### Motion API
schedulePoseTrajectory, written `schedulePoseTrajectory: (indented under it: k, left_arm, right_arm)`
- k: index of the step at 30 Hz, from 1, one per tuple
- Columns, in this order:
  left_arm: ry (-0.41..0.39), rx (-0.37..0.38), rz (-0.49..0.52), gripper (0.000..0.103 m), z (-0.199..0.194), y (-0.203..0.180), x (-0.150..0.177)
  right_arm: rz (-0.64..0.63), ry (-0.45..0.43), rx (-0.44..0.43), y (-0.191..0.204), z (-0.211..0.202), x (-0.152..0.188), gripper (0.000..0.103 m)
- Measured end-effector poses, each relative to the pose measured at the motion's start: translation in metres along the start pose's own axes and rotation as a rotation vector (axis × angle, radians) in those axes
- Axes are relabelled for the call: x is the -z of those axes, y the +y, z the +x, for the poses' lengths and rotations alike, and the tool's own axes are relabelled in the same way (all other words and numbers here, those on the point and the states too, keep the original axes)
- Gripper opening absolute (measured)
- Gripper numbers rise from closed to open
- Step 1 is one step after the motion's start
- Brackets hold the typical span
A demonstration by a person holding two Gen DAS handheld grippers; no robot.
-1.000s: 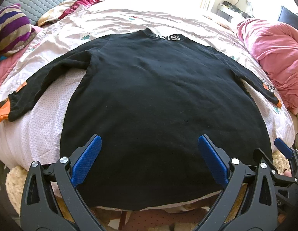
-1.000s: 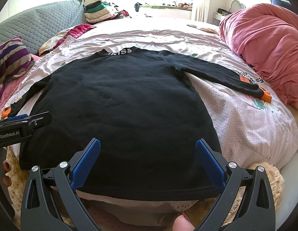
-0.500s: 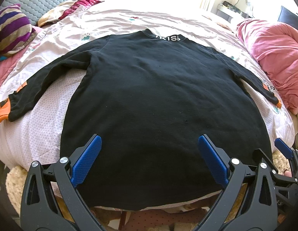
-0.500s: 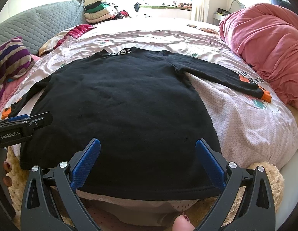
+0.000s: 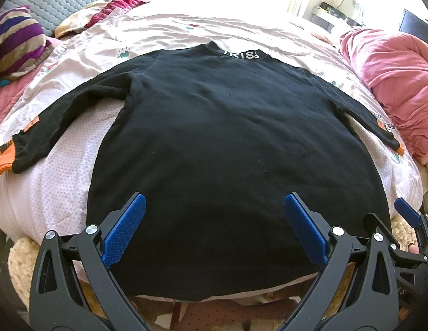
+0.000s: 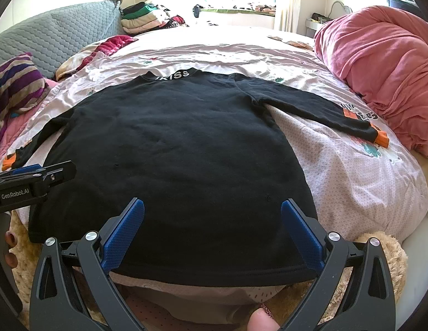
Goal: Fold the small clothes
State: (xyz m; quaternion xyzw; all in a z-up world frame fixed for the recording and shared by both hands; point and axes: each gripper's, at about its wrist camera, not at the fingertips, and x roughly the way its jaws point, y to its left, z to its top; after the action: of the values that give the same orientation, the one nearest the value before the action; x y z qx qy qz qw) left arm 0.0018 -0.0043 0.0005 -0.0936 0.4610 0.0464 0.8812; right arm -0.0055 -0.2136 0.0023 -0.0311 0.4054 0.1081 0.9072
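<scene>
Nothing moved; both grippers (image 5: 212,207) (image 6: 212,212) hang open above the shirt's (image 5: 227,151) hem.

The bed (image 5: 241,27) wears a pale patterned sheet (image 5: 62,182). A black sweater (image 5: 227,151) lies flat on it, sleeves spread, between a pink blanket (image 5: 393,82) and a striped pillow (image 5: 15,44).

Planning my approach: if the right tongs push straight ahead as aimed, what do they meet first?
Most likely the black shirt lying flat on the bed; the open right tongs point over its hem, nothing between. Height above it is unclear.
</scene>
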Motion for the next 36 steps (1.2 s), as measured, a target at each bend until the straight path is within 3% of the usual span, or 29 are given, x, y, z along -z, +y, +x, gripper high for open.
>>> schedulePoseTrajectory:
  k: [36]
  left_arm:
    - [0.001,-0.009,0.002,0.095,0.008,-0.003,-0.016]
  right_arm:
    - [0.004,-0.012,-0.009,0.002,0.010,-0.016,0.099]
